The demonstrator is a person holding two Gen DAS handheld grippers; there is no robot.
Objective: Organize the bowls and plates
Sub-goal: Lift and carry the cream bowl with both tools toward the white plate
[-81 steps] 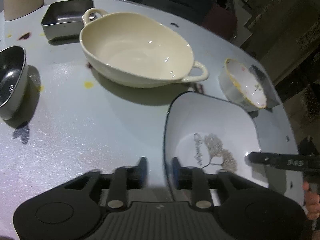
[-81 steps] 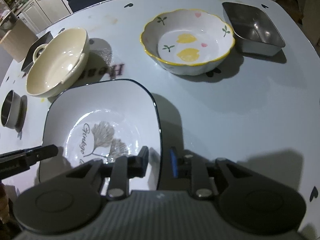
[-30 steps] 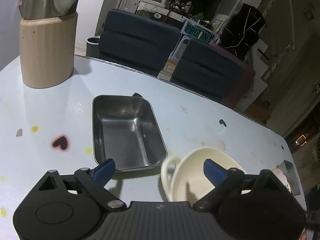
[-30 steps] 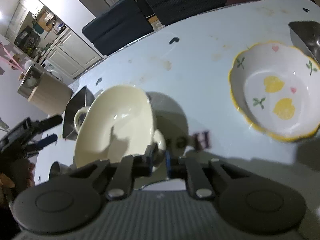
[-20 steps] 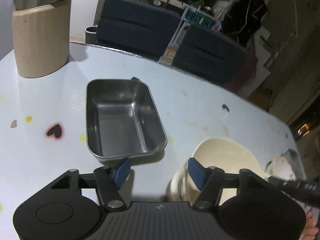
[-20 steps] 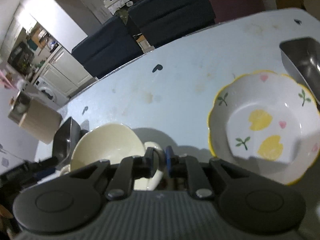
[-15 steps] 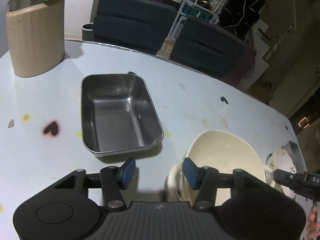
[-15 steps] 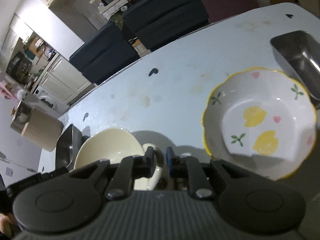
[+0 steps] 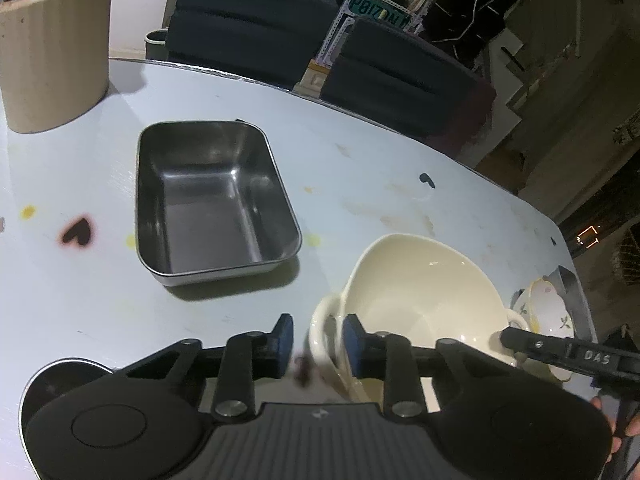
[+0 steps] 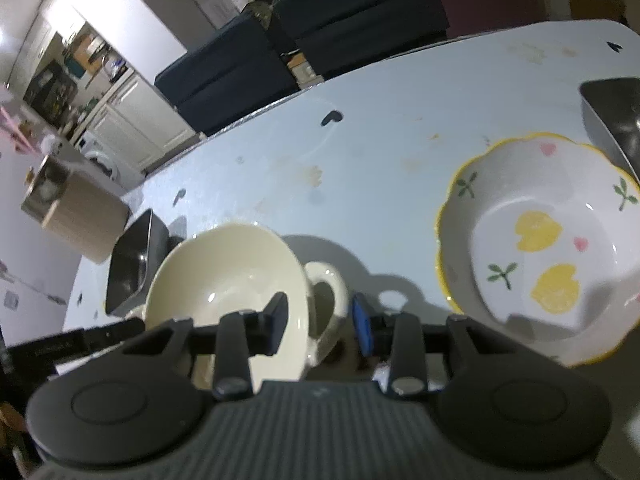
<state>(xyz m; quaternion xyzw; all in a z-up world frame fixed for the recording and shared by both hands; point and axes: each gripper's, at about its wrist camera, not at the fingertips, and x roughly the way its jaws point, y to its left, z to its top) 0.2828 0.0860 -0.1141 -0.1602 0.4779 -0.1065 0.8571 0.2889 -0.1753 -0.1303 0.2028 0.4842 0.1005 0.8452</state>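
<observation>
A cream two-handled bowl (image 9: pixel 420 300) sits on the pale table (image 9: pixel 360 184). Its near handle (image 9: pixel 324 332) lies between the fingers of my left gripper (image 9: pixel 318 340), whose jaws are closing; a gap still shows at the left pad. In the right wrist view the same bowl (image 10: pixel 232 276) has its other handle (image 10: pixel 324 296) between the fingers of my right gripper (image 10: pixel 320 320). Those jaws are opening and neither pad touches the handle. A yellow-rimmed floral bowl (image 10: pixel 540 248) stands to the right.
A steel rectangular tray (image 9: pixel 208 200) lies just beyond the left gripper, with a beige canister (image 9: pixel 52 60) at the far left. A second steel tray (image 10: pixel 612 116) sits behind the floral bowl. A small steel bowl (image 9: pixel 60 368) is at the near left. Dark chairs (image 9: pixel 248 20) line the far edge.
The left jaws have narrowed from wide open to close around the cream bowl's handle. The right jaws, shut on the other handle before, have let go and spread apart.
</observation>
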